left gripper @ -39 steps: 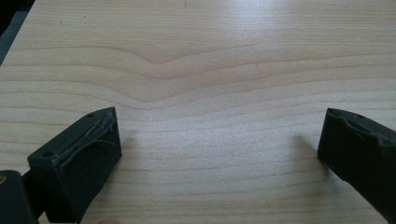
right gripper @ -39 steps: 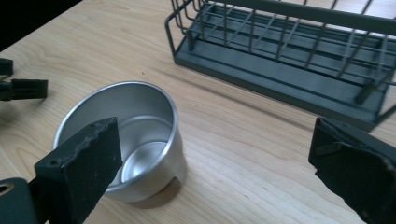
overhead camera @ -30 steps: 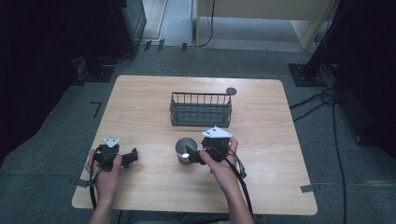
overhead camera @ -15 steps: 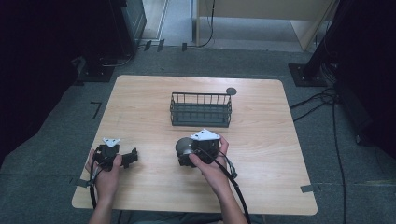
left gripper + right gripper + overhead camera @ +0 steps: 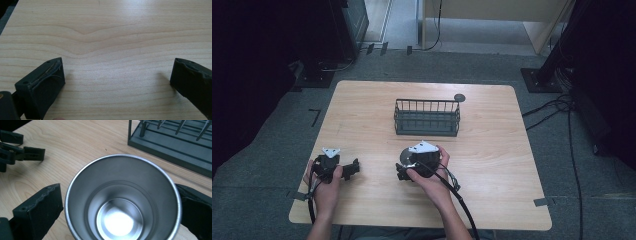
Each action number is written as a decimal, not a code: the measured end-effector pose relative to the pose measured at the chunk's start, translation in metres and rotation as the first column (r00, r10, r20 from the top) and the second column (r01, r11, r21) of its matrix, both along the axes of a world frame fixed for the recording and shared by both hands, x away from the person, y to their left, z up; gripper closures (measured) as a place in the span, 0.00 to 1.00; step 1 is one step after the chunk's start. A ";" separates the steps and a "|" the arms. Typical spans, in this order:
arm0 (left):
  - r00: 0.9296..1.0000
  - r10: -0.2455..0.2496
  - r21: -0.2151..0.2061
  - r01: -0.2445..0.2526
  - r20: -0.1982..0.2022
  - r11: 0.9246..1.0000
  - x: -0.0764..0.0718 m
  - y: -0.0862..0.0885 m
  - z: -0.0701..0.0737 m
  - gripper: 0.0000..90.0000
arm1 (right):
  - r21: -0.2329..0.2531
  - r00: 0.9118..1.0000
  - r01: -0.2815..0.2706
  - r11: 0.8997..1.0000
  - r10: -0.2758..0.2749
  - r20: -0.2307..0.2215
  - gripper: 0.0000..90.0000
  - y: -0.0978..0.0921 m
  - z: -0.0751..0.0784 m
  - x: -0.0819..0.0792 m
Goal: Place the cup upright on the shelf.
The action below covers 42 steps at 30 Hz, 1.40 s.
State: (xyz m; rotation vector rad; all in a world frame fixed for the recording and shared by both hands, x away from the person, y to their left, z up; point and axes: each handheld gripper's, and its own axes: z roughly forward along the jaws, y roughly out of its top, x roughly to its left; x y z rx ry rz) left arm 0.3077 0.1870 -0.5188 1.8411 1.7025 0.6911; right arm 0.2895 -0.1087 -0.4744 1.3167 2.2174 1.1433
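Steel cup (image 5: 122, 202) between right tool (image 5: 120, 205) jaws, near wire basket (image 5: 427, 118)

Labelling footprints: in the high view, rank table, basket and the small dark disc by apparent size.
1. Table, by far the largest.
2. Basket.
3. Disc, smallest, beside the basket's far right corner.

- The table (image 5: 492, 165) is pale wood with wavy brown grain lines.
- The cup (image 5: 122, 197) is shiny silver metal, bright at its bottom.
- The wire basket (image 5: 427, 118) is dark grey.
- Both grippers are black, each topped with a light grey plate.
- The floor (image 5: 277, 150) is grey carpet.
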 end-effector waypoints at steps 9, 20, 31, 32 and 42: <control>1.000 0.000 0.000 0.000 0.000 1.000 0.000 0.000 0.000 0.00 | -0.042 1.000 0.018 0.999 -0.018 0.005 0.00 0.007 -0.010 0.001; 1.000 0.000 -0.001 0.000 0.000 1.000 0.000 0.000 0.000 0.00 | -0.083 0.998 0.046 0.995 -0.043 0.040 0.20 0.009 -0.014 -0.002; 1.000 0.000 0.000 0.000 0.000 1.000 0.000 0.000 0.000 0.00 | -0.072 0.998 0.051 0.996 -0.048 0.051 0.20 0.002 -0.008 -0.003; 1.000 0.000 0.000 0.000 0.000 1.000 0.000 0.000 0.000 0.00 | -0.067 0.997 0.052 0.996 -0.048 0.052 0.20 0.001 -0.007 -0.003; 1.000 0.000 0.000 0.000 0.000 1.000 0.000 0.000 0.000 0.00 | -0.047 0.995 0.083 0.995 -0.080 0.059 0.20 -0.013 0.005 0.002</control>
